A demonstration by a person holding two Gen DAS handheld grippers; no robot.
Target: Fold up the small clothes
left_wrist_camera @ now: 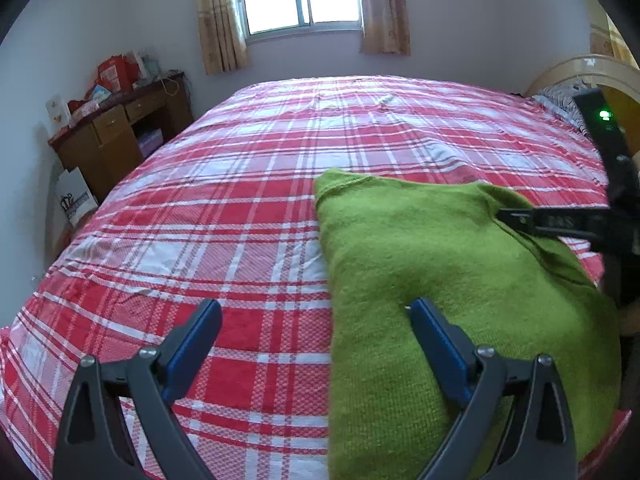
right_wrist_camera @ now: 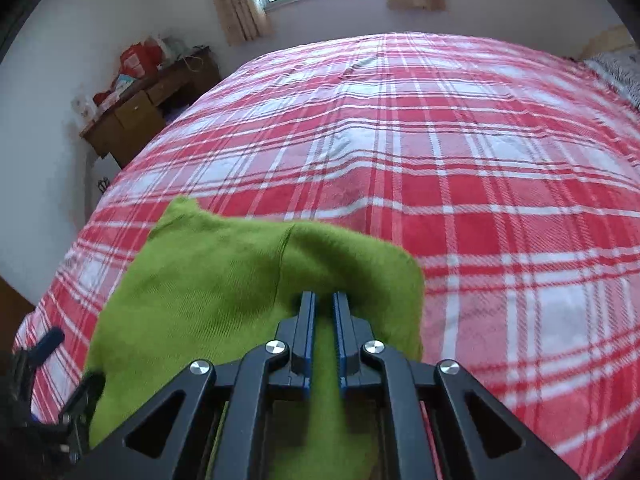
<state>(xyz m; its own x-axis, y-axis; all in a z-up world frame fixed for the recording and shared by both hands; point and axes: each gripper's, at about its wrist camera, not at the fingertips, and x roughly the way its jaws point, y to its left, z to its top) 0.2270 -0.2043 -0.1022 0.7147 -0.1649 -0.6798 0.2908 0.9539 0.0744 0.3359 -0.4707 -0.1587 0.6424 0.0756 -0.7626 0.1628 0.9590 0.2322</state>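
R gripper [right_wrist_camera: 324, 300] clamped on green knit [right_wrist_camera: 208, 280]; L gripper [left_wrist_camera: 316, 312] wide open, empty.

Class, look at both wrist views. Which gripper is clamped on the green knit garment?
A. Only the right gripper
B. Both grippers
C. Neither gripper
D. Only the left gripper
A: the right gripper has its jaws pinched on a fold of the green knit garment, while the left gripper stands wide open, gripping nothing.

A wide bed in a red-and-white plaid cotton cover [left_wrist_camera: 248, 208] bore a green knitted garment [left_wrist_camera: 440, 280] near its right edge.
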